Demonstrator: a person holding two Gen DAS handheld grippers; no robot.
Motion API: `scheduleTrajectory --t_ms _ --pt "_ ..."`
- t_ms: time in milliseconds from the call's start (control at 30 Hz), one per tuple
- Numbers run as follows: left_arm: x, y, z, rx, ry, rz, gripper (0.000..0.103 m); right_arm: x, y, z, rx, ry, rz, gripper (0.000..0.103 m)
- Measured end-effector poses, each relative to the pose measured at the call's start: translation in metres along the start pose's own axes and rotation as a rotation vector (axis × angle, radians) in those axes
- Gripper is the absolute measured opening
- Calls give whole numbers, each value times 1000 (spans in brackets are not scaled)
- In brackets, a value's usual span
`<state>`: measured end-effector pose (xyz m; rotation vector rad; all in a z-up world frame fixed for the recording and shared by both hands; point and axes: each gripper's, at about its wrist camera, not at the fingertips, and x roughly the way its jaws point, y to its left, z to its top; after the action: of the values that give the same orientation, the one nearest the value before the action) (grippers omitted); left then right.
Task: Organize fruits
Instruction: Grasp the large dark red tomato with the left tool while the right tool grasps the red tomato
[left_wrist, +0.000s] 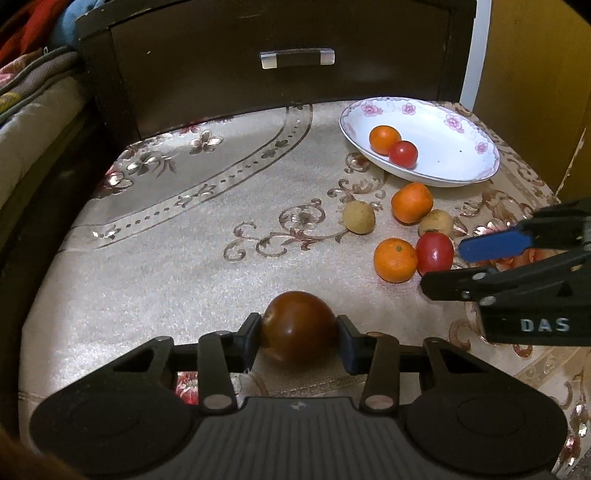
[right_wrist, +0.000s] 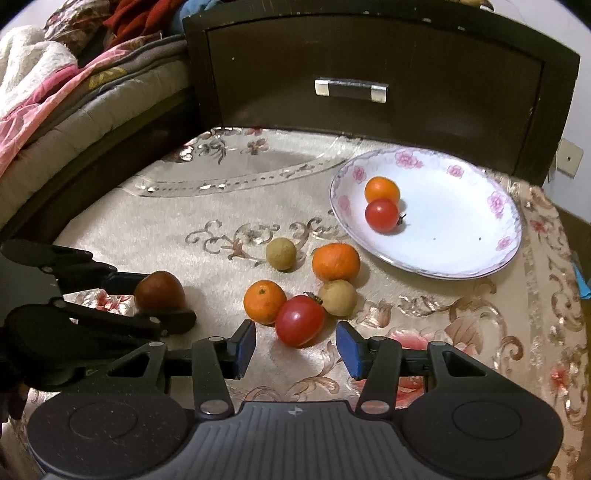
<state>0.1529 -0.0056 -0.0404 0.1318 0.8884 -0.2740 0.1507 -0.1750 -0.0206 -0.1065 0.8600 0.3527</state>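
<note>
My left gripper (left_wrist: 299, 338) is shut on a dark red-brown tomato (left_wrist: 298, 325), held at the cloth; it also shows in the right wrist view (right_wrist: 159, 291). My right gripper (right_wrist: 295, 349) is open, its blue pads (right_wrist: 244, 349) just short of a red tomato (right_wrist: 300, 320). Around that tomato lie two oranges (right_wrist: 264, 301) (right_wrist: 335, 261) and two tan round fruits (right_wrist: 337, 297) (right_wrist: 281, 253). A white flowered plate (right_wrist: 454, 236) at the back right holds an orange (right_wrist: 382, 190) and a small red tomato (right_wrist: 382, 215).
The fruit lies on a beige patterned cloth (right_wrist: 207, 206) over a low table. A dark wooden drawer unit (right_wrist: 369, 74) stands behind it. A bed with blankets (right_wrist: 55, 96) is on the left. The table edge drops off at the right.
</note>
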Motion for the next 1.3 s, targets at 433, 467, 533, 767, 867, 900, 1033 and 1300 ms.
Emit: scheduleTrajectory --t_ms 433,467,533,767,867,900,1033,1300 --pt "2 2 -1 3 -4 -19 53 19 -2 3 5 13 -9 32" --pt "2 2 -1 7 -2 -17 53 20 -1 2 -4 13 -12 32" --pt "2 2 0 2 1 -21 50 20 1 2 -22 12 -22 28" --pt "1 0 1 0 8 -26 50 16 4 0 -44 29 -12 25" --pt "-2 -5 1 13 7 -37 50 11 3 -1 -41 31 -3 25" --pt "-2 -6 1 16 7 -42 50 9 3 -2 -41 30 -3 25" --pt "-3 -12 0 28 9 -62 50 3 0 -5 -35 29 3 25" --pt "-2 -21 -3 67 16 -65 50 -4 -4 -18 -54 58 9 25"
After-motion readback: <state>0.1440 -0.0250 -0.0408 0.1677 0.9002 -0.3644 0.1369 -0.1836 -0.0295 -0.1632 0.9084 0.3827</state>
